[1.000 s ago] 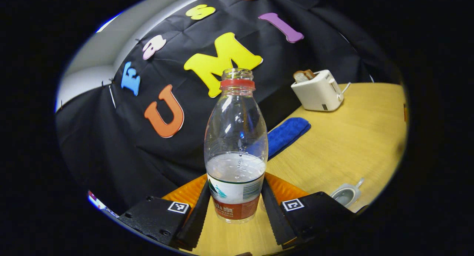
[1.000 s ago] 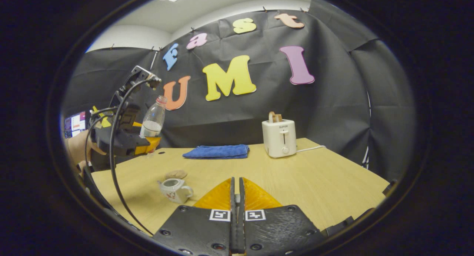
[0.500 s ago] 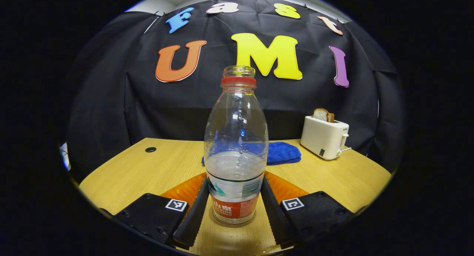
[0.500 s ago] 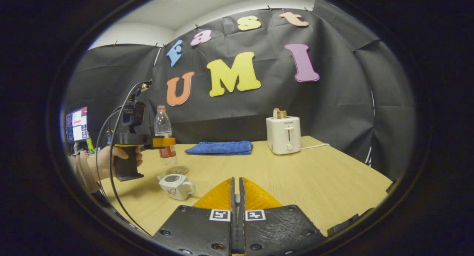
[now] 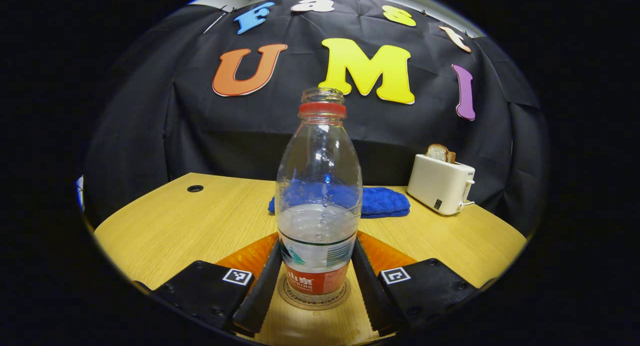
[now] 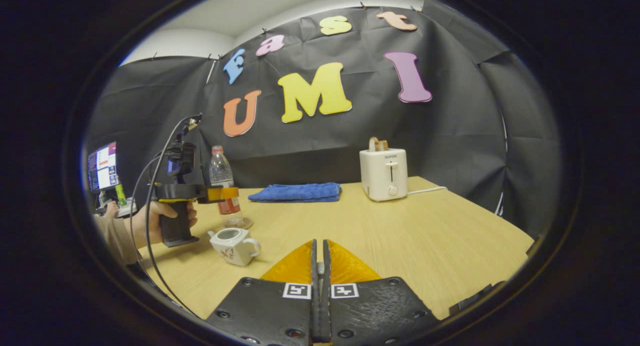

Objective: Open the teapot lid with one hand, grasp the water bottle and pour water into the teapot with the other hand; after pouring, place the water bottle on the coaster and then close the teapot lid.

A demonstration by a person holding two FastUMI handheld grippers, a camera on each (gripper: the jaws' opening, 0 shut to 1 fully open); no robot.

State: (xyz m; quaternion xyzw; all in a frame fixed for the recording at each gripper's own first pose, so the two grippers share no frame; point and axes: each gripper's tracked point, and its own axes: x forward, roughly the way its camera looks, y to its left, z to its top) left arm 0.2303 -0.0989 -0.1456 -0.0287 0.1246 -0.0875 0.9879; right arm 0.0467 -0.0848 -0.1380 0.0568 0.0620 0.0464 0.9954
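Clear plastic water bottle stands upright on the coaster, clamped between the left gripper fingers. Level above the bench, the right gripper is clenched on nothing.

Your left gripper: black pistol handle, orange band, looping black cables | your sleeve: beige | right gripper: square fiducial tags, screws.
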